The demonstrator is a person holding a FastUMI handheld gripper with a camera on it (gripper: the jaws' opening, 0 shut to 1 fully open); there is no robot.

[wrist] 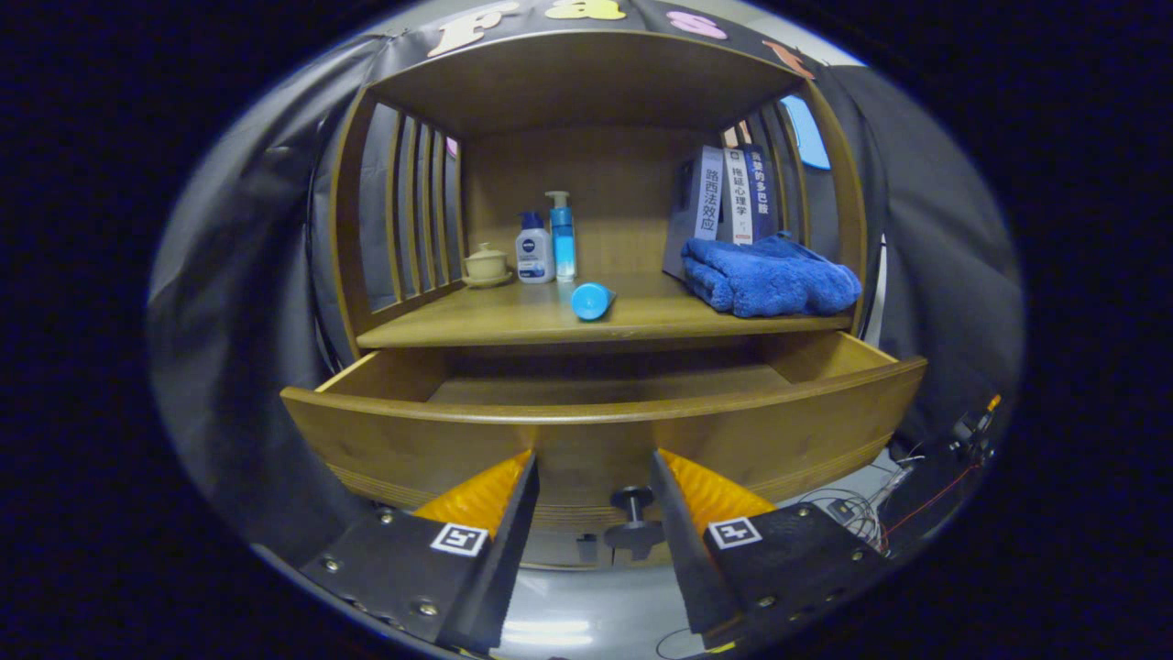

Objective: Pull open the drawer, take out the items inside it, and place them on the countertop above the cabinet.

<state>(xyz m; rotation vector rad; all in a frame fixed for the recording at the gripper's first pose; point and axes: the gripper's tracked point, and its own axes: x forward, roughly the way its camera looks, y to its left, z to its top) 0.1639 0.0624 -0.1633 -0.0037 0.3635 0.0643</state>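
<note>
gripper (594,477) nearest the camera, fingers spread apart and holding nothing. the drawer knob (632,504) sits in the gap between them, untouched by either finger as far as i can tell. just beyond the knob is the drawer (412,440), pulled well out from the cabinet (586,82), so the opening step looks done.

what shows of the drawer floor behind its front panel is bare wood. the near part of the inside is hidden by the front panel, so i cannot tell whether anything is left in there.

on the bench (513,323) above the drawer: a blue tube (592,300) lying on its side near the front edge, about over the knob. this may be an item already taken out, judging by its loose placement. to the right of the tube a folded blue towel (770,275) with books (729,194) standing behind it. to the left of the tube and further back, a pump bottle (561,234), a white bottle (533,252) and a small lidded cup (486,264).

progress guess: drawer open, at least one item likely moved up, task near its end unless something hides behind the panel. remaining: check the hidden front strip of the drawer.
</note>
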